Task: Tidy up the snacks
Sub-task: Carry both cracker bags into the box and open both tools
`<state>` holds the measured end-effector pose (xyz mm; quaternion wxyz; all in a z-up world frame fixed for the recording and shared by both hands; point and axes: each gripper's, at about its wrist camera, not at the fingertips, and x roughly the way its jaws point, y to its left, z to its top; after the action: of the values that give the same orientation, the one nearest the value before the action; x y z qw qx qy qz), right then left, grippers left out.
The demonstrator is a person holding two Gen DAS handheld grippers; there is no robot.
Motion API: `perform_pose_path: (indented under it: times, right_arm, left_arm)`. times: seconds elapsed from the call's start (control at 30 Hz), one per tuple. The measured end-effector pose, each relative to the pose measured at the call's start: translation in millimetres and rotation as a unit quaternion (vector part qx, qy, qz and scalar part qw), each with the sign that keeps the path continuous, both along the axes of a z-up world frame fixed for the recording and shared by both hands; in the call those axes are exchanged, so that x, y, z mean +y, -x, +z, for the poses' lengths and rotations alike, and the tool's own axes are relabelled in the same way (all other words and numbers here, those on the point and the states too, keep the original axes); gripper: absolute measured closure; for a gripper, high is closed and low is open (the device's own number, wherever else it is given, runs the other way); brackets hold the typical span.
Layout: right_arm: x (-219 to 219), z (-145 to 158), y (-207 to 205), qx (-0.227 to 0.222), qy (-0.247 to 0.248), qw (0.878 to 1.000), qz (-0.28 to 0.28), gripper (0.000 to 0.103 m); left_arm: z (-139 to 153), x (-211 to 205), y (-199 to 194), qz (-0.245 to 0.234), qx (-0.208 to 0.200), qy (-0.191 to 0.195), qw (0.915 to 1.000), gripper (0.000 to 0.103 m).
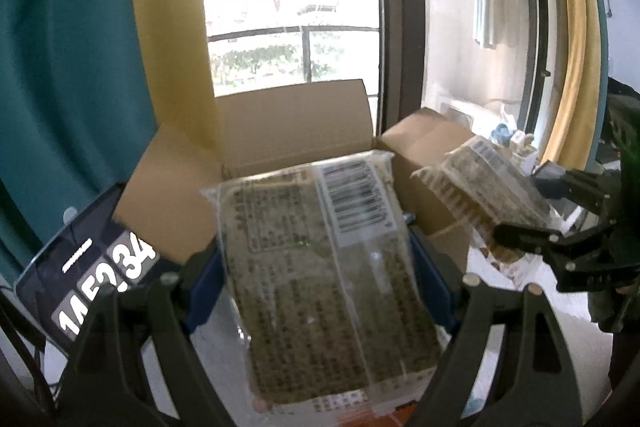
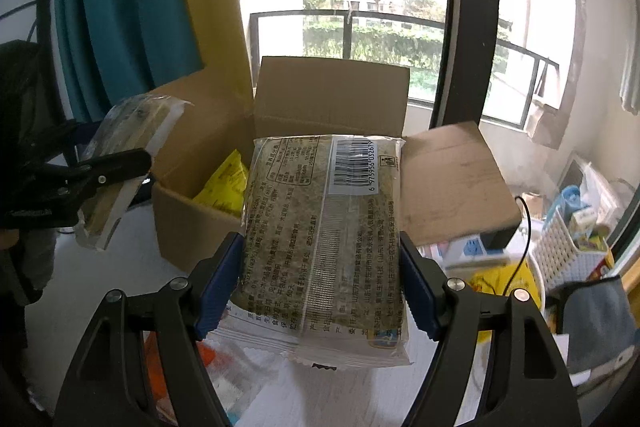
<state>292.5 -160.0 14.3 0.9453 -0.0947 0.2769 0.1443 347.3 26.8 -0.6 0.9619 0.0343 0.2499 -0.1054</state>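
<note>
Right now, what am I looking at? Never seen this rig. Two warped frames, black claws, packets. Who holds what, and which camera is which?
There is no robot arm. A person carries a handheld two-finger gripper in each hand, and each gripper has a fisheye camera looking forward along its fingers, which is why the frames look warped.

The left wrist view shows the left gripper clamped on a flat clear snack packet, printed back and barcode facing the camera. At its right edge you can see the other hand's tool.

The right wrist view shows the right gripper clamped on a similar packet. The left gripper appears at its left edge.

Ahead of both stands an open cardboard box, flaps up, with a yellow bag inside. A phone with large digits on its screen sits at the left, a white basket at the right.
</note>
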Motion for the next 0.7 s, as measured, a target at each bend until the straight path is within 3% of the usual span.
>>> perform_pose_path:
  times: [0.37,0.7]
  right_arm:
    - [13.7,4.8,-43.4,-0.01,0.009,1.0,0.006,0.026]
    - [18.3,-2.0,-87.4,-0.002,0.0,1.0,-0.002,0.026]
  left_arm:
    - [-4.3,-4.1,-49.8,0.021,-0.017,0.006,0.9996,0.018]
    - [-26.2,-1.6,-104.4,0.024,0.013,0.004,0.9996,0.017]
